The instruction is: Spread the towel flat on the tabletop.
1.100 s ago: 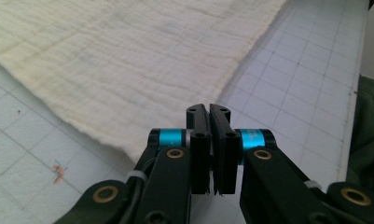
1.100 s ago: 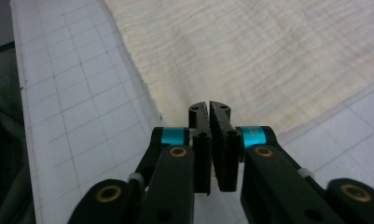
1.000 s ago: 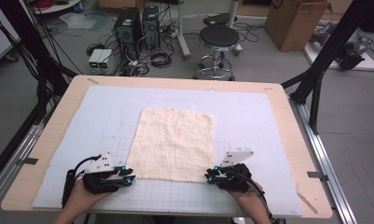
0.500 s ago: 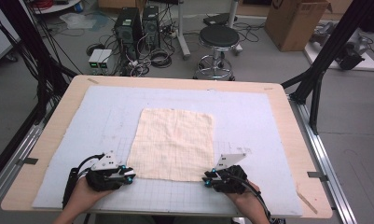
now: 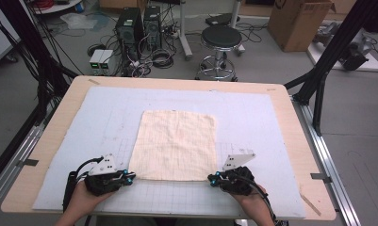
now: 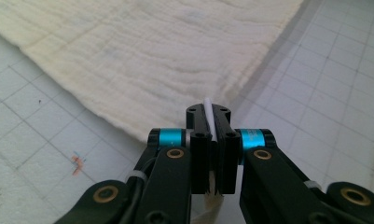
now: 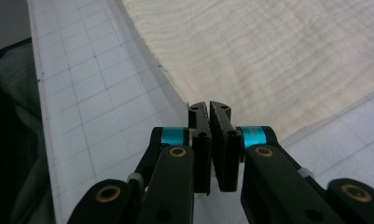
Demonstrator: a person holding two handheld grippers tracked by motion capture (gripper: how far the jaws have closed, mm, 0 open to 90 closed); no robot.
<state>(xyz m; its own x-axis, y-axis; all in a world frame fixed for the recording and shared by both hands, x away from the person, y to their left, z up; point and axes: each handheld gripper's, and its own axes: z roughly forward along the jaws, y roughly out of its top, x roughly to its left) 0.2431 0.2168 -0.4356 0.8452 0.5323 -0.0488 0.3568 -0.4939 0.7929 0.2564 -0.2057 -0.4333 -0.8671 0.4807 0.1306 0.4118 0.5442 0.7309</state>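
A cream square cloth (image 5: 177, 143) lies flat in the middle of the gridded white mat (image 5: 271, 122). My left gripper (image 5: 130, 176) sits at the cloth's near left corner. In the left gripper view its jaws have just been closing, and the left gripper (image 6: 208, 108) is shut with a thin white fold of the cloth (image 6: 142, 56) pinched between them. My right gripper (image 5: 211, 178) sits at the near right corner. Its jaws have also just been closing. In the right gripper view the right gripper (image 7: 209, 108) is shut where the corner of the cloth (image 7: 278, 51) runs in under the tips.
The mat covers a wooden table (image 5: 59, 136) with metal rails along both sides. On the floor beyond the far edge stand a black stool (image 5: 219, 40), computer towers (image 5: 135, 23) with cables, and a cardboard box (image 5: 297, 21).
Both grippers' jaws have drawn together on the cloth's near corners. The hands and the cloth have stayed where they were.
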